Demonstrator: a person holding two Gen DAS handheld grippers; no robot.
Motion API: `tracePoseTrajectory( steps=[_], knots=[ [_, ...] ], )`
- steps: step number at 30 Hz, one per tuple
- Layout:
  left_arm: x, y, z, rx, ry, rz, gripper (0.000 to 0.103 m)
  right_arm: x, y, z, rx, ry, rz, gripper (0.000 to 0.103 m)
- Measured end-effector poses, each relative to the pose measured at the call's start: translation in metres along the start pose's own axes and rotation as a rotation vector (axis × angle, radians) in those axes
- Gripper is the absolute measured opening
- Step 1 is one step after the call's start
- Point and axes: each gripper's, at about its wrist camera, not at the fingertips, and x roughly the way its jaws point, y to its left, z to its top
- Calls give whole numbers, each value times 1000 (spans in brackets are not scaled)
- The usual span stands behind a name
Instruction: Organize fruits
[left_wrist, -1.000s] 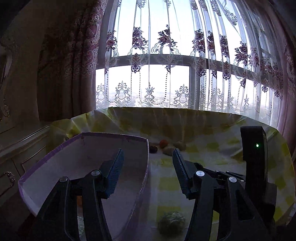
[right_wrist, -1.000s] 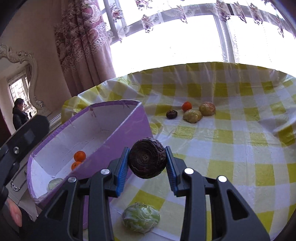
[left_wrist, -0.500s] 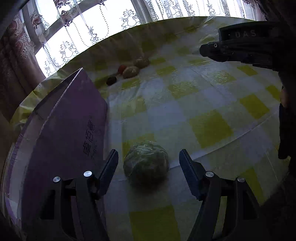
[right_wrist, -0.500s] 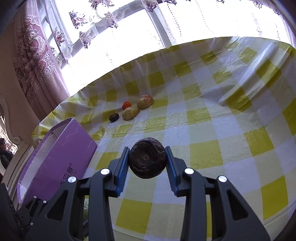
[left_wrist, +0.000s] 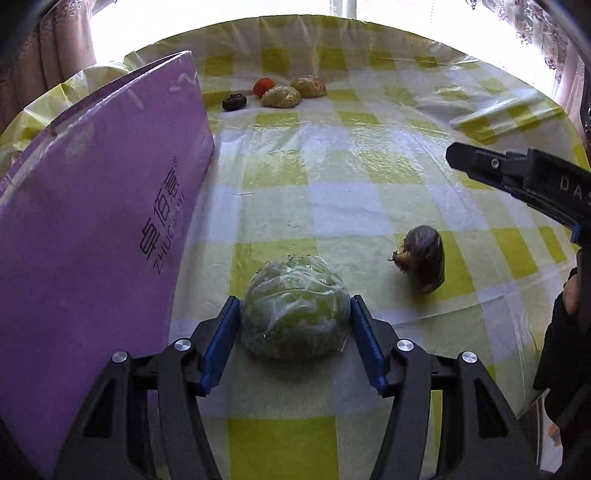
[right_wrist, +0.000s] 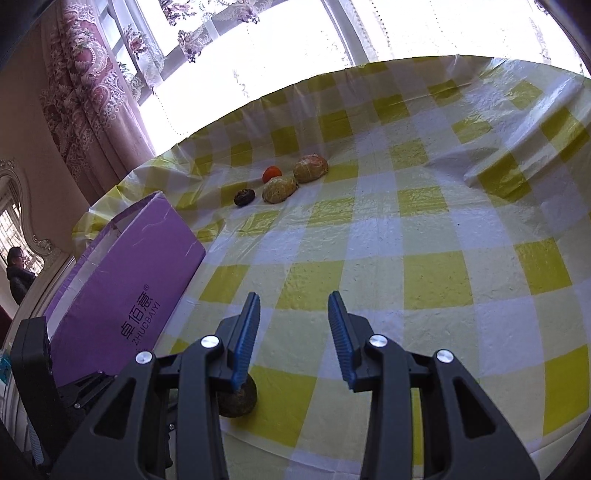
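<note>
Blue-padded left hand-held gripper (left_wrist: 294, 321), just closing, clamps the cabbage (left_wrist: 295, 307); right hand-held gripper (right_wrist: 293, 332), just opening, stands apart and empty.

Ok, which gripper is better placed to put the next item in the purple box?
Left. The left gripper has its pads against the wrapped cabbage, right beside the purple box. The right gripper is empty.
</note>
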Motion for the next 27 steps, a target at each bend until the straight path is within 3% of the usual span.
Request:
tracePoseTrajectory(
  steps=[4, 7, 9, 12, 18, 23, 24, 27],
  knots=[
    [-1, 4, 2, -37, -5, -15, 57, 7, 21, -19, -153, 129, 5, 54],
    [1, 2, 4, -17, -4, -8, 57, 2, 35, -32, -218, 182, 85, 59],
    [3, 2, 6, -6, -7, -14, 57, 3, 44, -38, -267, 217, 128, 59],
    [3, 4, 7, -16, -9, -35, 57, 11, 49, -45, -364, 250, 74, 59],
    [4, 3, 6, -6, -17, -58, 57, 20, 61, -36, -507, 292, 120, 58],
    [2, 8, 5, -24, -14, -53, 56, 28, 72, -36, -597, 324, 173, 44],
    [2, 7, 4, -19, -13, -53, 56, 28, 73, -37, -608, 319, 186, 35],
    [2, 6, 4, -16, -18, -56, 56, 26, 69, -36, -574, 306, 197, 35]
  ],
)
